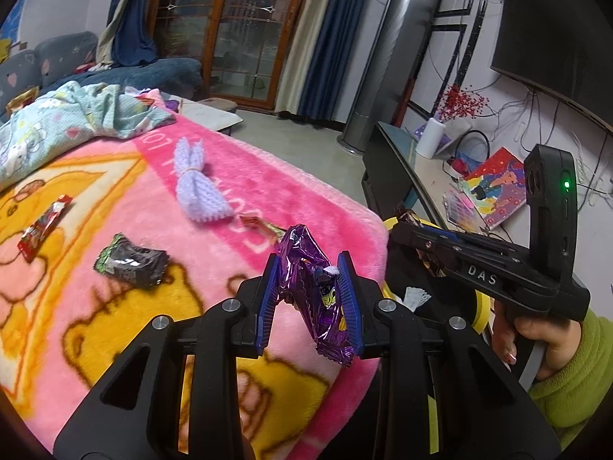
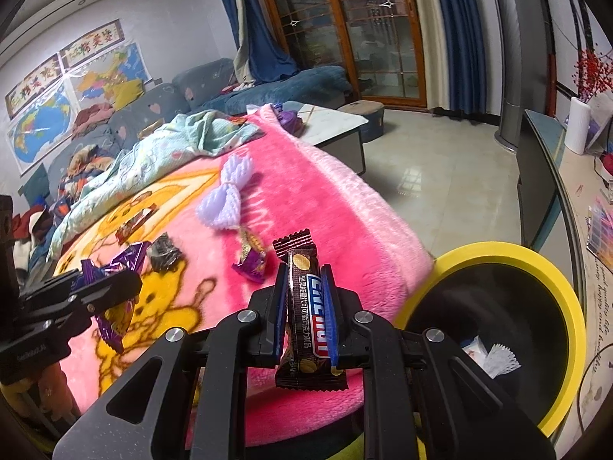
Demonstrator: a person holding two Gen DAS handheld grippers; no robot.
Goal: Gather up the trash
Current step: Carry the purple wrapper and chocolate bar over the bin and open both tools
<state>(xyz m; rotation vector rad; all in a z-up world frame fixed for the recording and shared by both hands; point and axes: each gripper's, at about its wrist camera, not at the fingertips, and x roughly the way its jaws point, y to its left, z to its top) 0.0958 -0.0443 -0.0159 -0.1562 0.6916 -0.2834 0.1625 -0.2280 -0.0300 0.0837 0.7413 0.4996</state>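
My left gripper (image 1: 309, 268) is shut on a crumpled purple wrapper (image 1: 306, 268), held above the pink blanket's edge; it also shows at the left of the right wrist view (image 2: 115, 283). My right gripper (image 2: 304, 280) is shut on a brown chocolate bar wrapper (image 2: 306, 314), held upright beside the yellow-rimmed trash bin (image 2: 536, 257). On the blanket lie a black-green wrapper (image 1: 132, 262), a red wrapper (image 1: 42, 228) and a small purple-gold wrapper (image 2: 251, 258). The right gripper's body shows in the left wrist view (image 1: 479, 268).
A lilac knitted bow (image 1: 199, 188) and a crumpled pale-green cloth (image 1: 76, 115) lie on the pink blanket (image 1: 306, 199). The bin holds white paper scraps (image 2: 494, 356). A dark TV cabinet (image 2: 544, 176) stands right of the bin, a low table (image 2: 333, 122) beyond the blanket.
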